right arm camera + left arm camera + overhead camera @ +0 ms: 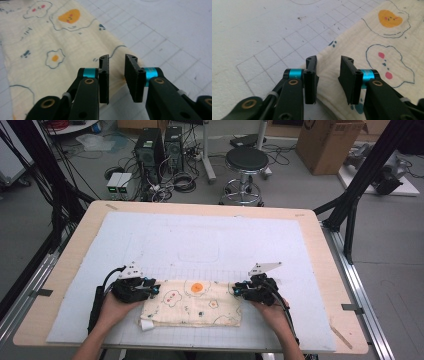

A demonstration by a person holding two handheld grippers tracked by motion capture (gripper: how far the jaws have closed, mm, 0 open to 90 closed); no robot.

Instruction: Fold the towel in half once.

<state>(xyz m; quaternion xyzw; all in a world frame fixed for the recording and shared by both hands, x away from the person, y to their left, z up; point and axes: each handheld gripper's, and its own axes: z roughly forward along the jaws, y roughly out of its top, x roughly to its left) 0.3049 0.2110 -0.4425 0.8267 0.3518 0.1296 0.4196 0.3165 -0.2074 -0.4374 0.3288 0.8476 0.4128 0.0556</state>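
Cloth (192, 302) lies folded into a flat rectangle on the white mat (200, 245), near the front edge of the table (320, 245).

Left gripper (152, 289): at the cloth's left far corner, jaws apart, nothing between them; cloth edge lies under the gap in the left gripper view.

Right gripper (237, 290): at the right far corner, jaws likewise apart and empty.

Judgement: the fold looks done, or another is about to start; neither corner is gripped.

Count: 1 cloth, 1 mat, 2 grippers.
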